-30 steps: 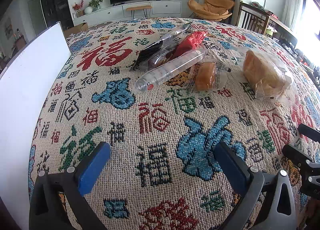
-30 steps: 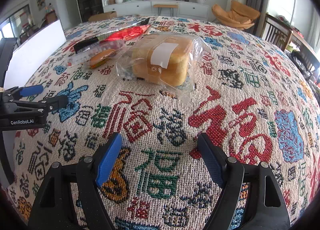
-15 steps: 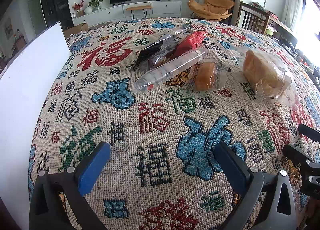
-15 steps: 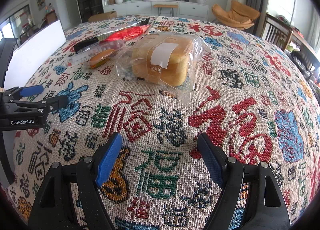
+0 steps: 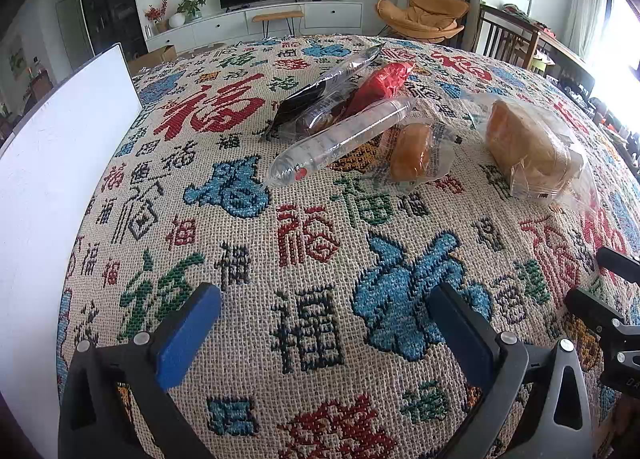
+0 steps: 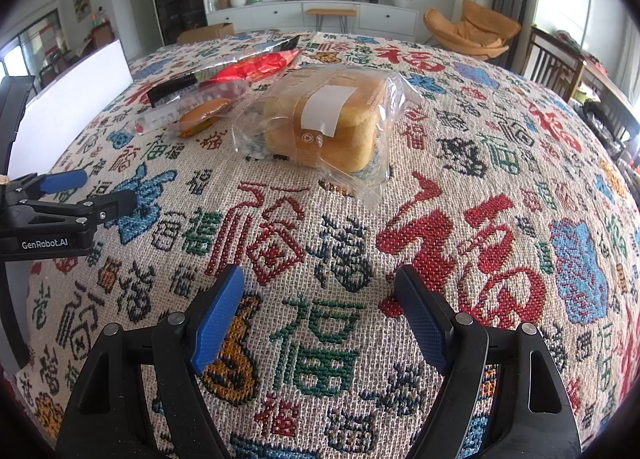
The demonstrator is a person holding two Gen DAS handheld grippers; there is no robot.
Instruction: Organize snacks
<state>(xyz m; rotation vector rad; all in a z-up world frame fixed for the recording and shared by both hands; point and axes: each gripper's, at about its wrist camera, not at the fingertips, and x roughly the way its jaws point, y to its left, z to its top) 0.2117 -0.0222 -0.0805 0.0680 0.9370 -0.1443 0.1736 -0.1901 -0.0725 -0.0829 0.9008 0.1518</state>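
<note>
Several snacks lie in a loose group on the patterned tablecloth. A clear bag of yellow cakes sits ahead of my right gripper, which is open and empty above the cloth. The same bag shows at the right in the left wrist view. A clear tube pack, a small wrapped bun, a red packet and a black-ended packet lie beyond my left gripper, also open and empty. The left gripper shows at the right wrist view's left edge.
A white board stands along the table's left side. Chairs stand off the table's far right. A TV cabinet and an orange lounge chair are across the room. The cloth near both grippers is bare.
</note>
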